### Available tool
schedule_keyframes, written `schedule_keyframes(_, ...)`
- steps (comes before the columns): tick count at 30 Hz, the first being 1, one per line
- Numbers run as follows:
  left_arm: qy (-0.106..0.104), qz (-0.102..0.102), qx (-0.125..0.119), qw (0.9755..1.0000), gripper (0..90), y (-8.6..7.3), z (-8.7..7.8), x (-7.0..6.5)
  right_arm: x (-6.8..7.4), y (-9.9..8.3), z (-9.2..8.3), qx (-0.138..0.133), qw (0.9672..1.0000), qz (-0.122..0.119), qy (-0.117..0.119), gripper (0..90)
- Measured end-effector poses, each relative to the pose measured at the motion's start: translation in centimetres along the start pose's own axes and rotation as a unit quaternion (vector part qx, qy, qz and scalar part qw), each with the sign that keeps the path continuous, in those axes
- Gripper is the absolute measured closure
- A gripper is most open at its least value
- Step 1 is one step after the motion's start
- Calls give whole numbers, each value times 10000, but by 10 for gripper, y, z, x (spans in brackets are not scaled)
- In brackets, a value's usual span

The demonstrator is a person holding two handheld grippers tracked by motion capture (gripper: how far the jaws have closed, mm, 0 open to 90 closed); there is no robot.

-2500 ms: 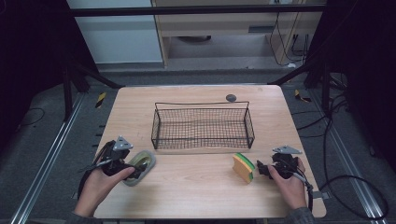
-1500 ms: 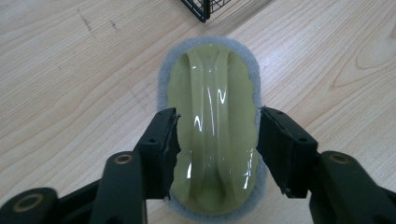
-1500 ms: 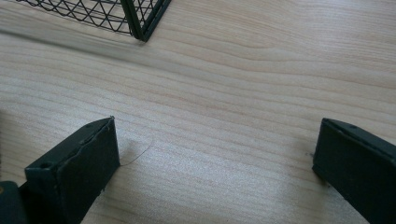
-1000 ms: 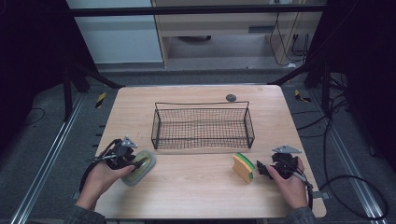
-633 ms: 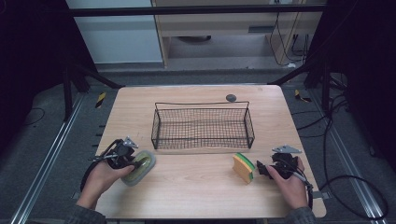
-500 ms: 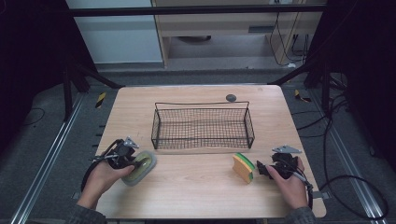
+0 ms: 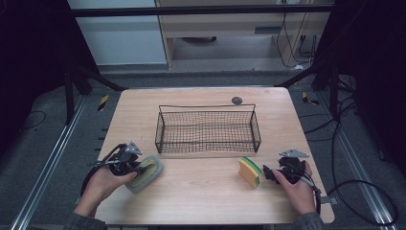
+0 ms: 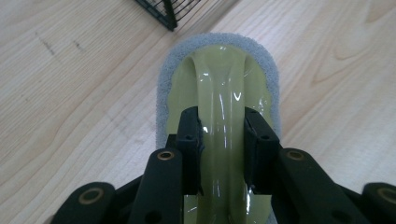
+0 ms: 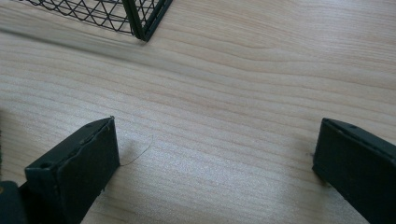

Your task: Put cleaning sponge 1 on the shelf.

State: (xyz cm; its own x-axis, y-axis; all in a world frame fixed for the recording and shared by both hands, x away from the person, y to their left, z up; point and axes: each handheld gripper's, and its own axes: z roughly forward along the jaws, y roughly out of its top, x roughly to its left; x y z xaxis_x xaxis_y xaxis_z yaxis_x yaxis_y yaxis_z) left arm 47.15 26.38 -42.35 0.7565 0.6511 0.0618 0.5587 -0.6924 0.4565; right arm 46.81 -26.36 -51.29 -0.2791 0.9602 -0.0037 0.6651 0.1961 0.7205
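From above my side of the table [image 7: 201,191] the high view looks forward and down, taking in the whole tabletop, the wire basket [image 7: 208,128] at its middle and the floor beyond. My left gripper view sits very close, looking along its jaws at the scrubbing pad [image 8: 219,88], with a basket corner at its top edge. My right gripper view rides low and close over bare wood, facing another basket corner [image 9: 140,18]. All three share the tabletop and the basket.
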Motion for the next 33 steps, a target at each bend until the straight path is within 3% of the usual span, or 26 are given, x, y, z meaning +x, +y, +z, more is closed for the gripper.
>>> schedule_keyframes(4, -98, 321, -123, 9994, 708, 10, -13, -17, 0, -1, 0, -18, 10000, -14, 4, 5)
schedule_keyframes(5, -98, 321, -123, 9994, 708, 10, -13, -17, 0, -1, 0, -18, 10000, -14, 4, 5)
schedule_keyframes(7, -132, 580, -113, 9982, 708, 18, -19, -25, 0, -1, 0, -35, 10000, 20, 7, 7)
schedule_keyframes(8, -132, 580, -113, 9982, 707, 18, -19, -25, 0, -1, 0, -35, 10000, 20, 7, 7)
schedule_keyframes(16, -77, 1232, 106, 9923, 708, 46, -34, -34, 0, -1, 0, -36, 10000, 14, 4, 6)
schedule_keyframes(21, 133, 1620, 297, 9863, 708, 66, -50, -36, 0, -1, 0, -32, 10000, -2, 10, 7)
schedule_keyframes(25, 422, 1968, 185, 9794, 708, 86, -61, -38, 0, -1, 0, -33, 10000, -15, 37, 7)
schedule_keyframes(26, 422, 1968, 185, 9794, 708, 86, -61, -38, 0, -1, 0, -32, 10000, -14, 39, 7)
schedule_keyframes(27, 555, 2097, 86, 9761, 709, 93, -63, -40, 0, -1, 0, -32, 10000, -13, 32, 7)
schedule_keyframes(28, 555, 2097, 86, 9761, 709, 93, -63, -40, 0, -1, 0, -32, 10000, -13, 32, 7)
schedule_keyframes(30, 716, 2207, 89, 9727, 709, 101, -63, -45, 0, -1, 0, -33, 10000, -13, 37, 7)
schedule_keyframes(32, 703, 2284, 99, 9710, 709, 108, -61, -48, 0, -1, 0, -34, 10000, -13, 37, 7)
schedule_keyframes(33, 723, 2378, 108, 9686, 709, 114, -58, -49, 0, -1, 0, -34, 10000, -15, 37, 7)
